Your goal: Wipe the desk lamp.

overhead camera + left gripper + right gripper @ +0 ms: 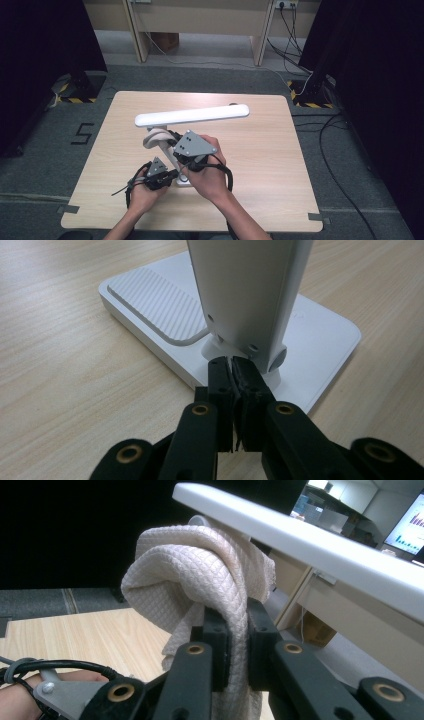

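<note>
1. Right gripper, seen low and centre in the right gripper view, has its black jaws clamped on a cream waffle-weave cloth; the fabric bunches up out of the pads toward the upper middle of that frame.
2. Left gripper sits at the lower centre of the left gripper view with its jaws closed together and nothing between them, tips touching or almost touching the round hinge foot of the white plastic desk lamp.
3. In the high view the lamp's long flat head runs left to right across the upper middle of the table, slightly tilted up toward the right; its stem drops to a flat ribbed base near the person's hands.
4. The cloth lies just under the left end of that head, against the top of the stem.
5. The right gripper is the nearer one to the head, which passes just above and to the right of the cloth; a wipe would likely run along that long axis, rightward in the high view.
6. The left gripper, low at the base, looks placed to steady the lamp on the light wooden table.
</note>
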Demonstrator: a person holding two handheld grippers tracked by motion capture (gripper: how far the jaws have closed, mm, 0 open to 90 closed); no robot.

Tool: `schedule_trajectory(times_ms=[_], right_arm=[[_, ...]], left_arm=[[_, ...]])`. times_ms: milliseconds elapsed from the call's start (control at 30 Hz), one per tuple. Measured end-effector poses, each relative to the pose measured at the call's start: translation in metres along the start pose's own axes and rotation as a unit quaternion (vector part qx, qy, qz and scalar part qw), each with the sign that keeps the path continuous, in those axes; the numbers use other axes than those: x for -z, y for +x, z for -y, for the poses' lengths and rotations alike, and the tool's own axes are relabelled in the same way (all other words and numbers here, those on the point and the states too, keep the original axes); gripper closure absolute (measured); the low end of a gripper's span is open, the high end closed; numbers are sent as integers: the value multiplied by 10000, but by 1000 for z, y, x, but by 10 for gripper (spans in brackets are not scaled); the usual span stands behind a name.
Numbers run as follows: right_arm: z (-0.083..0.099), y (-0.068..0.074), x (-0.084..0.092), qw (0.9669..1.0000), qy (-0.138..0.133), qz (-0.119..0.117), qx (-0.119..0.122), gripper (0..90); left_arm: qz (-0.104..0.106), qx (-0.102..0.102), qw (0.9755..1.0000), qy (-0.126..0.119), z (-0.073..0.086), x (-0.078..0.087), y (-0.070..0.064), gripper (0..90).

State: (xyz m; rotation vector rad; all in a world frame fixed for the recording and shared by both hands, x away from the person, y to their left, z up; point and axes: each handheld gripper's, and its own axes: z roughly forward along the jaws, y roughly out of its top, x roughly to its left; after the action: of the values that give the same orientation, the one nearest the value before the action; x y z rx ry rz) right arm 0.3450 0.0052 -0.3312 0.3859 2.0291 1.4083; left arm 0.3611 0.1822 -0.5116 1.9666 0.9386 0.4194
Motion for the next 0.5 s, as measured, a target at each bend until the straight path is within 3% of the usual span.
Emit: schedule_trajectory(times_ms=[500], right_arm=[[6, 6, -5, 9998, 144, -141, -12, 835]], left_arm=[[-32, -58, 10000, 2, 0, 0, 0, 868]])
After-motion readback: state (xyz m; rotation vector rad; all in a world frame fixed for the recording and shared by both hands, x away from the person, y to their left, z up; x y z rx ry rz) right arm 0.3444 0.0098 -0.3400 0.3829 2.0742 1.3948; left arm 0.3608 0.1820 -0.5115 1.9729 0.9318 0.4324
